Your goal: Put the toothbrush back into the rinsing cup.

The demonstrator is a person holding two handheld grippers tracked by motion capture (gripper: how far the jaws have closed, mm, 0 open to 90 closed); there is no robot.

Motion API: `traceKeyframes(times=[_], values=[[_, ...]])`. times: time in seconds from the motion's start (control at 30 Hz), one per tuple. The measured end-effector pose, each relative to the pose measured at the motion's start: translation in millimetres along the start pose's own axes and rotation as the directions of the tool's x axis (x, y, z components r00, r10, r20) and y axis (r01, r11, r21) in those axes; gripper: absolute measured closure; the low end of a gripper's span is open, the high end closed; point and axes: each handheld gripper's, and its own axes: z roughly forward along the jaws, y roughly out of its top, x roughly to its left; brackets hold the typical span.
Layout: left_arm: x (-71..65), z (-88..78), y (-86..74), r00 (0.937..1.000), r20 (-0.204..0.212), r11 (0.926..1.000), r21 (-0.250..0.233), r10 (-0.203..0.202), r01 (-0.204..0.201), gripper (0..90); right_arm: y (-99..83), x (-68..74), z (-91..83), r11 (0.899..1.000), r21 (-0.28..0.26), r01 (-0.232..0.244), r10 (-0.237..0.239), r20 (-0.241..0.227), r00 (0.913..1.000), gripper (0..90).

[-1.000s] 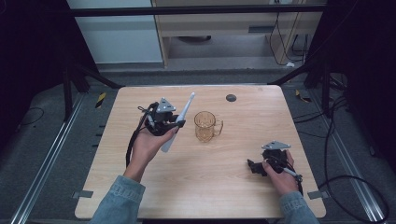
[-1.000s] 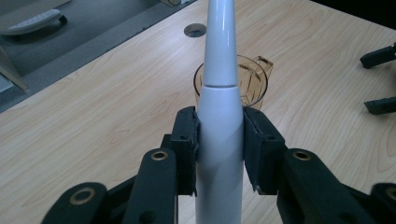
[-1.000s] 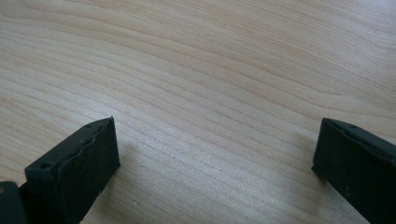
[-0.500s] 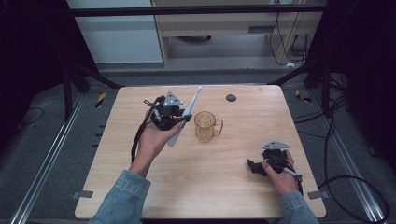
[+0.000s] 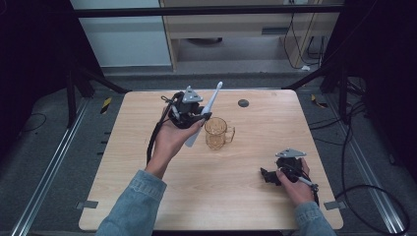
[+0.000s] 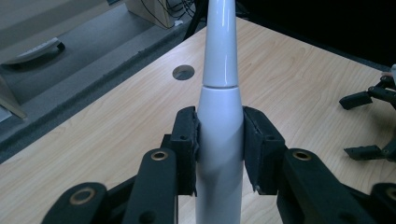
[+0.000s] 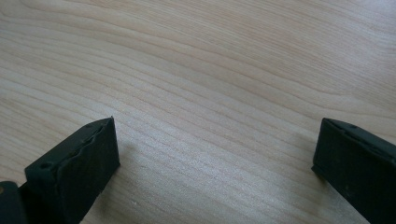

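The long white plastic electric toothbrush sits clamped between my left gripper's two black padded jaws, which press its thick handle from both sides just below the seam where the slimmer neck begins; I hold it there because the body is widest and least likely to slip. In the high view the toothbrush slants through the air above the table, head toward one o'clock and butt toward seven, lifted off the wood so I can steer its lower end. Just beside it, at about four o'clock from my left gripper, stands the clear amber-tinted glass mug with a side handle, upright with its mouth open; my guess is that the brush is meant to stand in it, which would explain the tilt and the height. My left hand wraps the gripper from below, its black cable trailing down the wrist. Farther out, at five o'clock on the light wooden tabletop, my right gripper rests low with its jaws spread wide and nothing between them, parked well apart so it stays out of the way; its own view looks at bare wood grain. A small dark round grommet hole lies near the far edge at twelve o'clock from the mug.
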Motion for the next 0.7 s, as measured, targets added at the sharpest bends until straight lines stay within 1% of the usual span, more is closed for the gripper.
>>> traceKeyframes(times=[0.13, 0.23, 0.33, 0.4, 0.43, 0.57, 0.7], values=[[-0.9, 0.8, 6.0, 0.9999, -0.002, 0.9999, -0.004, 0.011, -0.011, 67.2, 0.0, -0.1, -0.2, 1.000, 0.002, 0.002, -0.002, 0.001, 1.0000, 0.3], [0.7, 5.0, 11.0, 0.9999, 0.011, 0.9999, -0.010, -0.010, 0.010, 67.2, 0.0, -0.1, 0.1, 1.000, 0.000, 0.002, -0.002, 0.000, 1.0000, 0.4], [3.4, 8.0, 14.8, 0.9999, 0.002, 0.9998, -0.011, -0.015, 0.015, 67.2, 0.0, -0.1, 0.1, 1.000, 0.000, 0.002, -0.002, 0.001, 1.0000, 0.4], [6.8, 9.3, 18.6, 0.9992, 0.013, 0.9989, -0.025, -0.038, 0.039, 67.2, 0.0, -0.1, 0.1, 1.000, 0.000, 0.002, -0.002, 0.001, 1.0000, 0.4], [8.1, 9.9, 20.5, 0.9989, 0.014, 0.9986, -0.029, -0.044, 0.044, 67.2, 0.0, -0.2, 0.1, 1.000, 0.000, 0.003, -0.003, 0.001, 1.0000, 0.4], [11.9, 13.5, 27.8, 0.9993, 0.002, 0.9990, -0.025, -0.037, 0.037, 67.2, 0.0, -0.2, 0.1, 1.000, 0.000, 0.003, -0.003, 0.001, 1.0000, 0.4], [14.9, 13.5, 31.6, 0.9991, 0.000, 0.9981, -0.043, -0.043, 0.043, 67.2, 0.0, -0.2, -0.1, 1.000, 0.002, 0.003, -0.003, 0.002, 1.0000, 0.4]])
